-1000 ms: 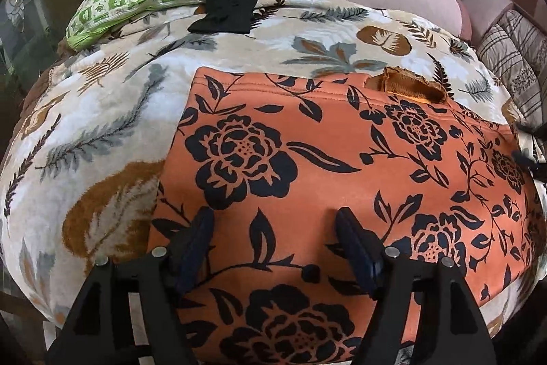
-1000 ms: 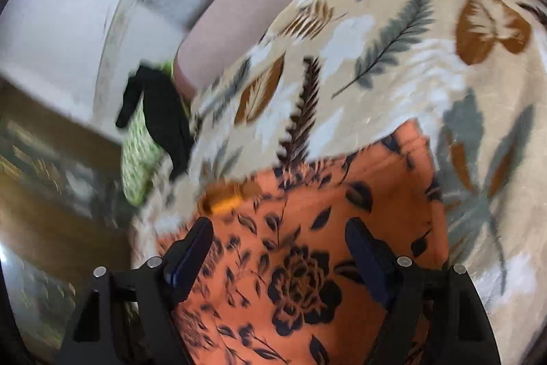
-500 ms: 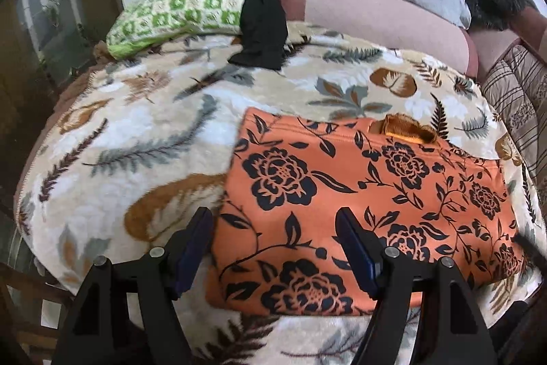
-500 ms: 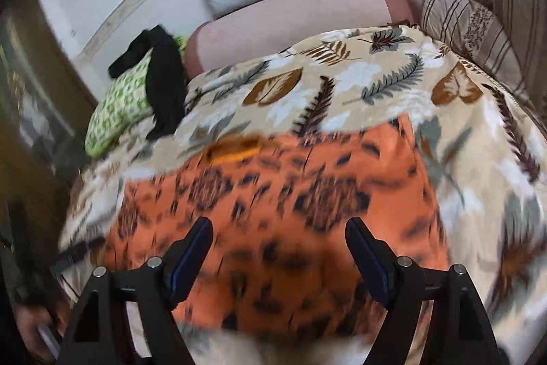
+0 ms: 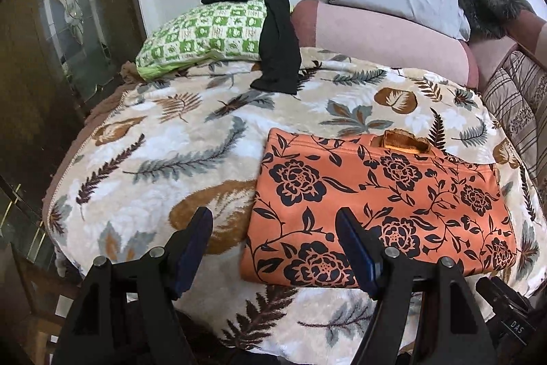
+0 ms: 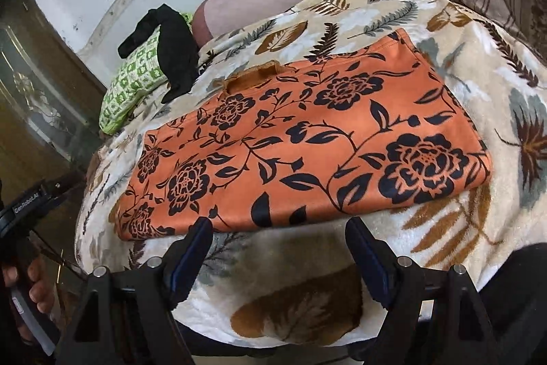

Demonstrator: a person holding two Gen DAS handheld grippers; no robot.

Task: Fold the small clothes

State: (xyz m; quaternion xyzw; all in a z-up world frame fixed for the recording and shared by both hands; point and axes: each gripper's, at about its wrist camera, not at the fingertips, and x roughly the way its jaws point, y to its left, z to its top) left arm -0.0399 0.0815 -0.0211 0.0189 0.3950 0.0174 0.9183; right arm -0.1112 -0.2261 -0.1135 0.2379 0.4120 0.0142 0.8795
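Orange floral garment (image 5: 376, 211) folded flat near bed's (image 5: 154, 142) front edge, both left gripper (image 5: 273, 248) and right gripper (image 6: 277, 253) fingers spread, empty; black garment (image 5: 277, 36) on green pillow (image 5: 205, 36) unfolded.

We see an orange garment (image 5: 376, 211) with black flowers, a cream blanket (image 5: 164, 153) with brown-grey leaves, and a green-checked pillow (image 5: 205, 36).
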